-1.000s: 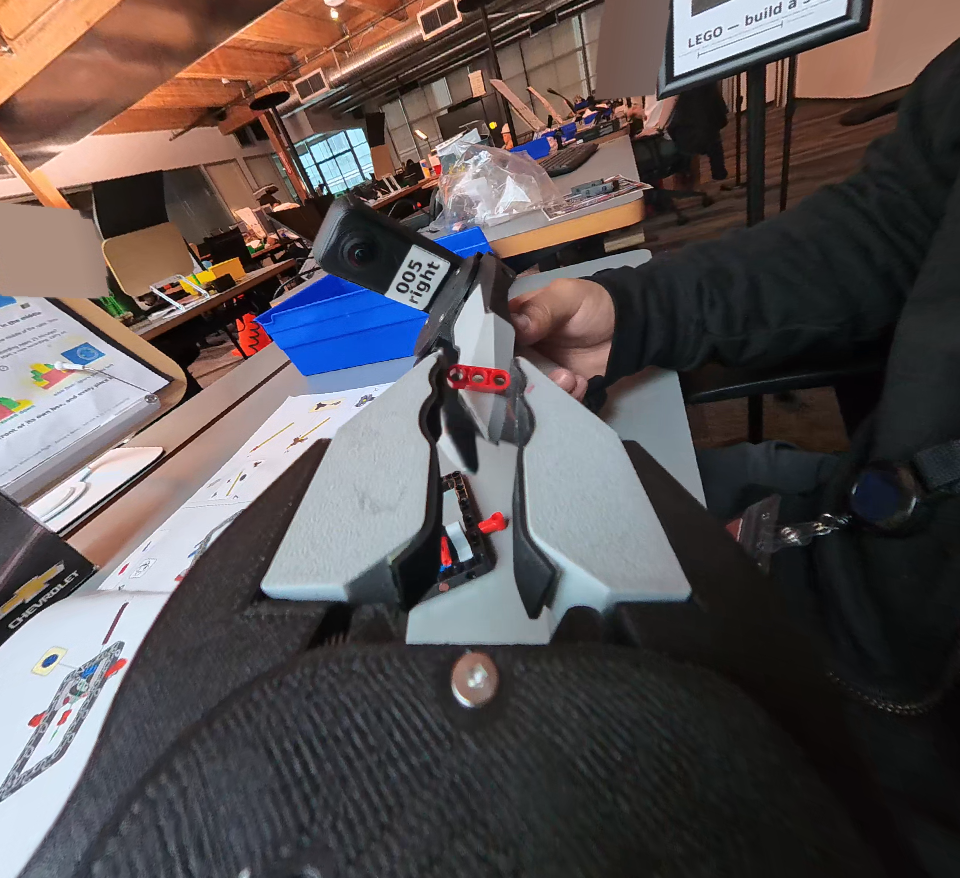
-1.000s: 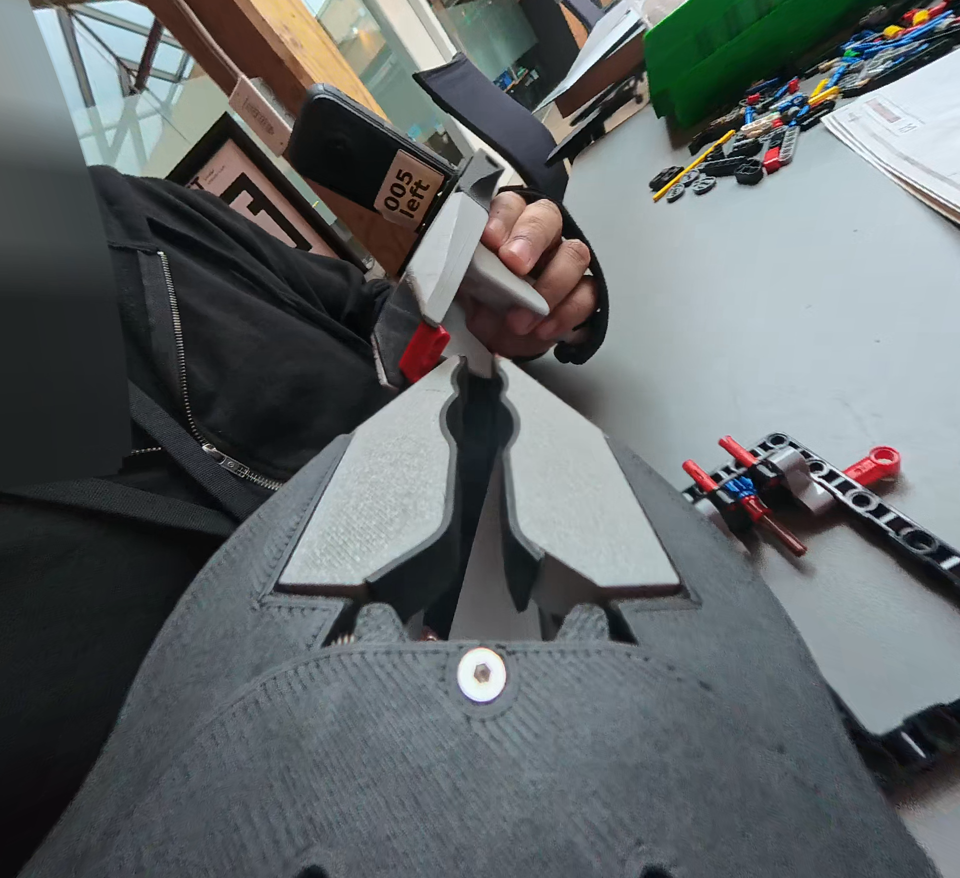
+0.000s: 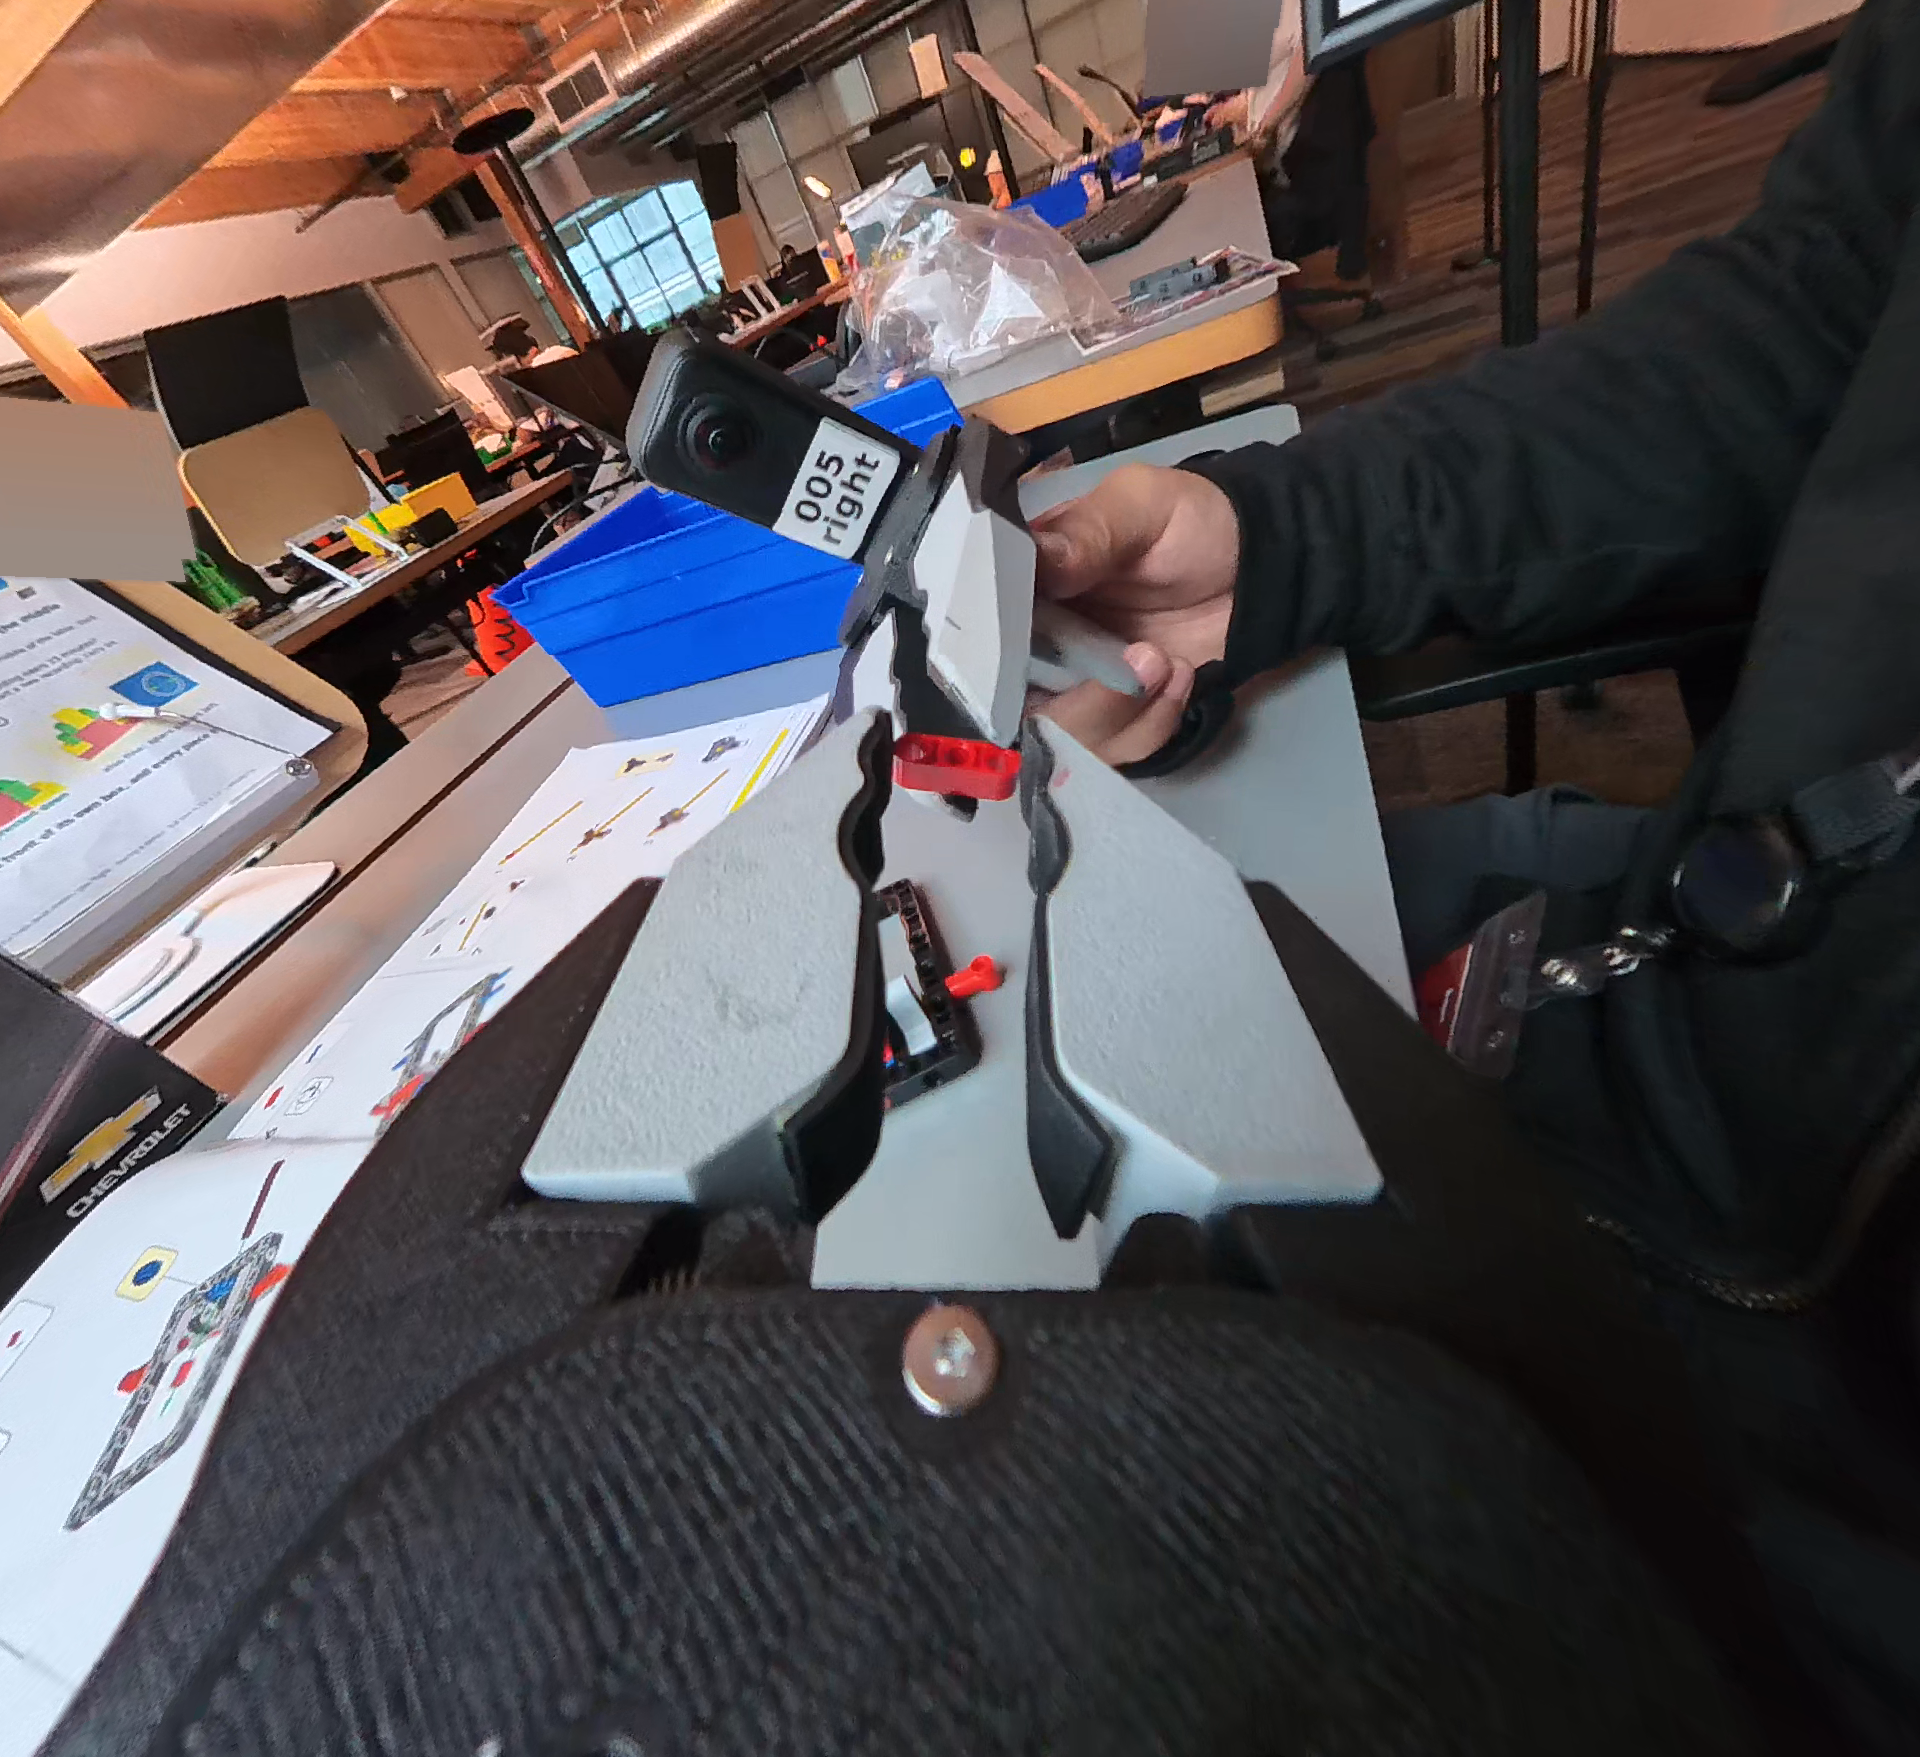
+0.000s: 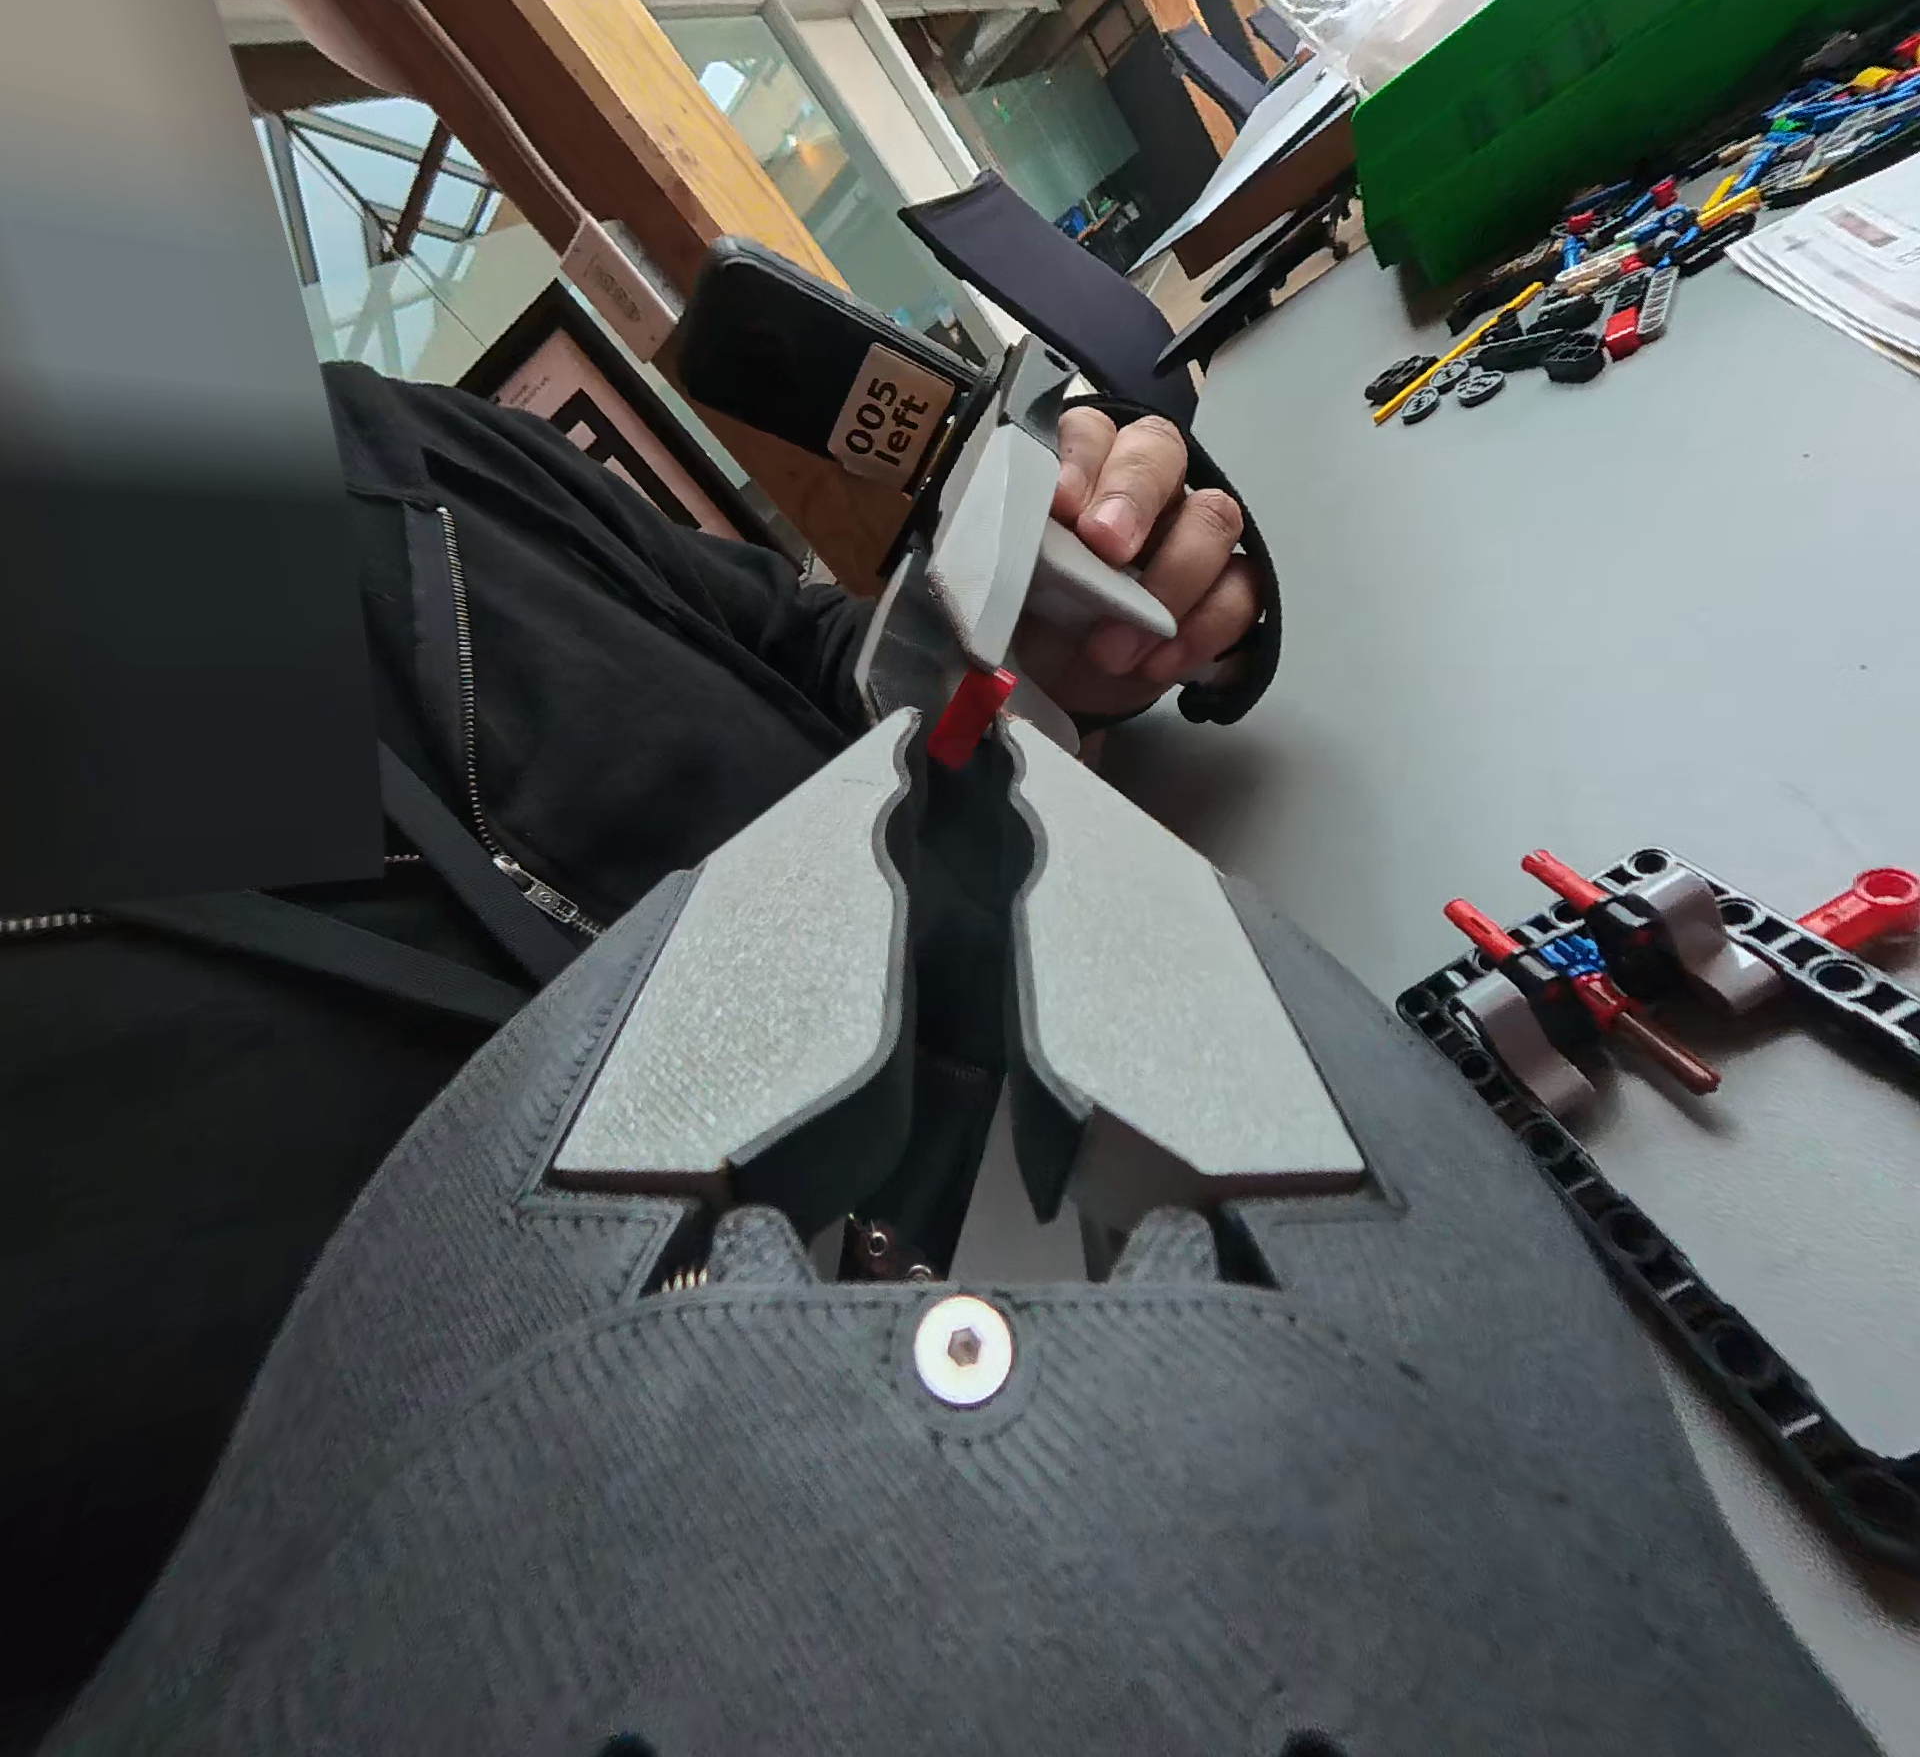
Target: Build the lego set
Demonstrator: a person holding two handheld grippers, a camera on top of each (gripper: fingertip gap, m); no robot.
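My left gripper (image 3: 954,751) is shut on a small red beam (image 3: 954,765), held lengthwise across its fingertips above the table. My right gripper (image 4: 966,725) faces it tip to tip. Its jaws are a little apart, and the end of the red beam (image 4: 971,715) sits between its tips. A black rectangular frame (image 4: 1662,1208) with grey connectors and red axles lies on the grey table to the right. Part of the frame shows between my left fingers (image 3: 925,1001). A hand holds each gripper.
Loose Lego pieces (image 4: 1621,284) lie in front of a green bin (image 4: 1610,76) at the far side. Instruction sheets (image 3: 623,824) cover the table on the left, with a blue bin (image 3: 686,606) behind and a black box (image 3: 94,1146) at the left edge. A person in black sits close. My two grippers' fingertips are within a few centimetres of each other.
The right gripper has shifted so that the red beam, which was beside its left tip, now sits between its tips. The two grippers have drawn closer together. The left gripper keeps its hold.
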